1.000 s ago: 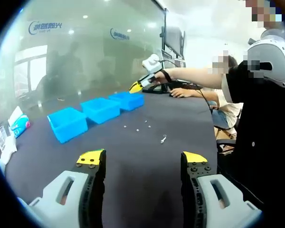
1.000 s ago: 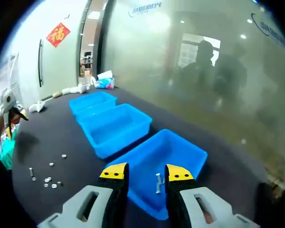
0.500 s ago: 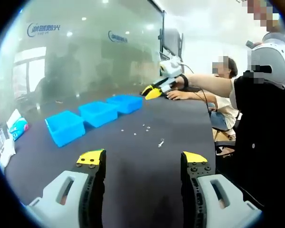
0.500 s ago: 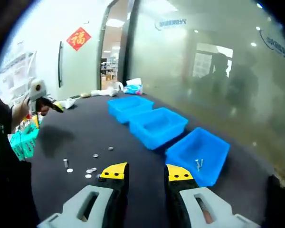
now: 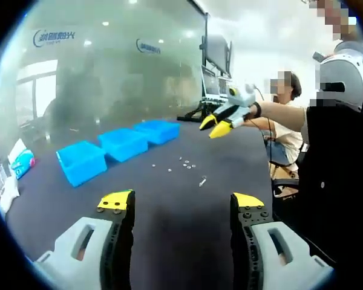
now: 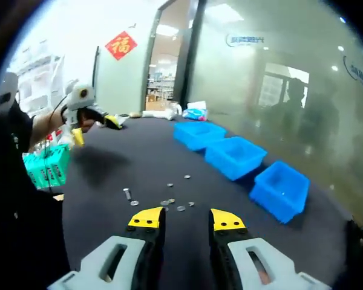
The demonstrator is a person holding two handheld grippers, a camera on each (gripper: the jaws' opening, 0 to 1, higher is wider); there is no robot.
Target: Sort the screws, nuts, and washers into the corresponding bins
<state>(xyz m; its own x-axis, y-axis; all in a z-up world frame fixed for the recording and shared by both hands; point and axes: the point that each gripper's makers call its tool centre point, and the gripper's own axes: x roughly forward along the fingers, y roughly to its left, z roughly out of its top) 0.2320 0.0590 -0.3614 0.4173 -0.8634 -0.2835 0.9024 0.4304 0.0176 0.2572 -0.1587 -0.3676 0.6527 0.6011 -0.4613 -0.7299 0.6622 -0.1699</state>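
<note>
Beyond the right tongs [image 6: 184, 217], scattered small parts [image 6: 169, 201] blur together.

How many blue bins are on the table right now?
3, in a row along the glass-wall side of the table: near bin, middle bin, far bin, counted from the right gripper. None looks hidden.

Three bins [image 5: 116, 147] stand in a row on the tabletop [image 5: 169, 229]; the scattered hardware [image 5: 186, 163] lies near them, toward the tabletop's middle.
</note>
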